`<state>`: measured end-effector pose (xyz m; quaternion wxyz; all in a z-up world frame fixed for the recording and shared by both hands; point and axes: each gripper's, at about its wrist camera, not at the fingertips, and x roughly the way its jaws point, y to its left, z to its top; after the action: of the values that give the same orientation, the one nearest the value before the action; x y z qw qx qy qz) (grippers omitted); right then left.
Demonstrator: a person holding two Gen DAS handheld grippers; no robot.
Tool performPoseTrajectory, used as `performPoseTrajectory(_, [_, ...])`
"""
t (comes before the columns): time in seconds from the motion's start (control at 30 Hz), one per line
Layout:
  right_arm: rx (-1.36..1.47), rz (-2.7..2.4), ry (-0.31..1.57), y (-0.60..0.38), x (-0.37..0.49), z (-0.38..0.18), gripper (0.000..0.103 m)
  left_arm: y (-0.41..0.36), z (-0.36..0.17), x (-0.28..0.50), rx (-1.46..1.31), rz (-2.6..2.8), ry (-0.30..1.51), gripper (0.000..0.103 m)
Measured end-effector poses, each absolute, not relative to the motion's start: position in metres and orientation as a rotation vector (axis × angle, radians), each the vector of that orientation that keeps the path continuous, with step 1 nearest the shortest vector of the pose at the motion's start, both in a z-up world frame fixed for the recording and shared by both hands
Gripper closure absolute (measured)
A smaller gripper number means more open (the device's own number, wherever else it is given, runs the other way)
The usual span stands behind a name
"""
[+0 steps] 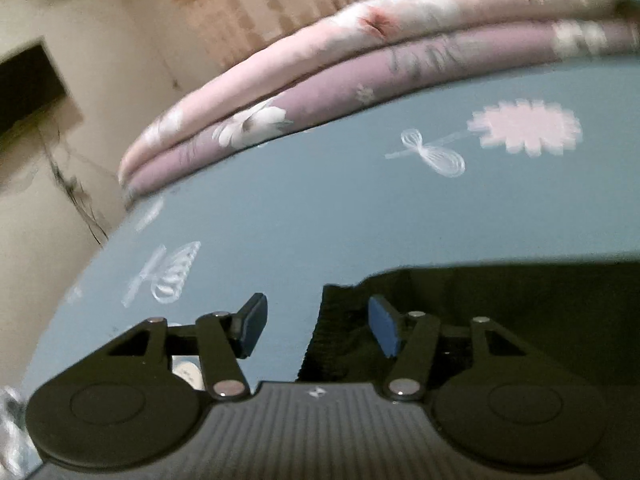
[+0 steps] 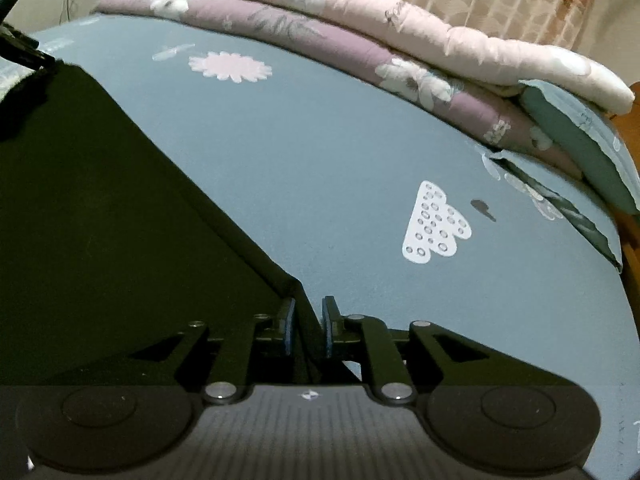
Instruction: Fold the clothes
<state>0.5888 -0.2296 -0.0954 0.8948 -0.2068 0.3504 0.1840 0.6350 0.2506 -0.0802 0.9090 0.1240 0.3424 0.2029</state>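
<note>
A black garment (image 1: 500,312) lies on the blue-grey patterned bedsheet (image 1: 320,208). In the left wrist view my left gripper (image 1: 318,326) is open, its fingers straddling the garment's ribbed corner edge (image 1: 332,332) low over the bed. In the right wrist view the same black garment (image 2: 100,220) fills the left side, and my right gripper (image 2: 308,332) is shut on its right corner. The other gripper shows at the far left edge (image 2: 16,48).
A folded pink and purple floral quilt (image 1: 360,80) lies along the far side of the bed, also in the right wrist view (image 2: 360,40). Blue-grey pillows (image 2: 580,152) sit at the right. A beige wall (image 1: 60,160) stands left of the bed.
</note>
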Motion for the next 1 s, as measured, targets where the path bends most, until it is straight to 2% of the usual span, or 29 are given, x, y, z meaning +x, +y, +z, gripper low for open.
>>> performPoseTrajectory(0.17, [-0.388, 0.424, 0.715, -0.232, 0.576, -0.072, 0.075, 0.268, -0.061, 0.616, 0.136, 0.406, 0.700, 0.045])
performPoseTrajectory(0.27, [-0.397, 0.433, 0.694, -0.236, 0.564, -0.054, 0.065, 0.280, -0.061, 0.599, 0.014, 0.360, 0.746, 0.045])
performPoseTrajectory(0.37, [-0.406, 0.423, 0.684, -0.244, 0.552, -0.040, 0.064, 0.302, -0.076, 0.582, -0.212, 0.294, 0.822, 0.045])
performPoseTrajectory(0.57, [-0.417, 0.396, 0.677, -0.258, 0.534, -0.028, 0.064, 0.323, -0.115, 0.569, -0.411, 0.313, 0.869, 0.047])
performPoseTrajectory(0.67, [-0.415, 0.388, 0.665, -0.261, 0.532, -0.026, 0.064, 0.317, -0.118, 0.571, -0.390, 0.315, 0.829, 0.052])
performPoseTrajectory(0.73, [-0.401, 0.382, 0.657, -0.262, 0.532, -0.026, 0.064, 0.310, -0.118, 0.576, -0.360, 0.310, 0.803, 0.095])
performPoseTrajectory(0.83, [-0.383, 0.373, 0.656, -0.266, 0.534, -0.026, 0.064, 0.304, -0.113, 0.578, -0.262, 0.382, 0.791, 0.098])
performPoseTrajectory(1.0, [-0.356, 0.348, 0.675, -0.279, 0.538, -0.029, 0.064, 0.308, -0.110, 0.577, -0.215, 0.439, 0.812, 0.095])
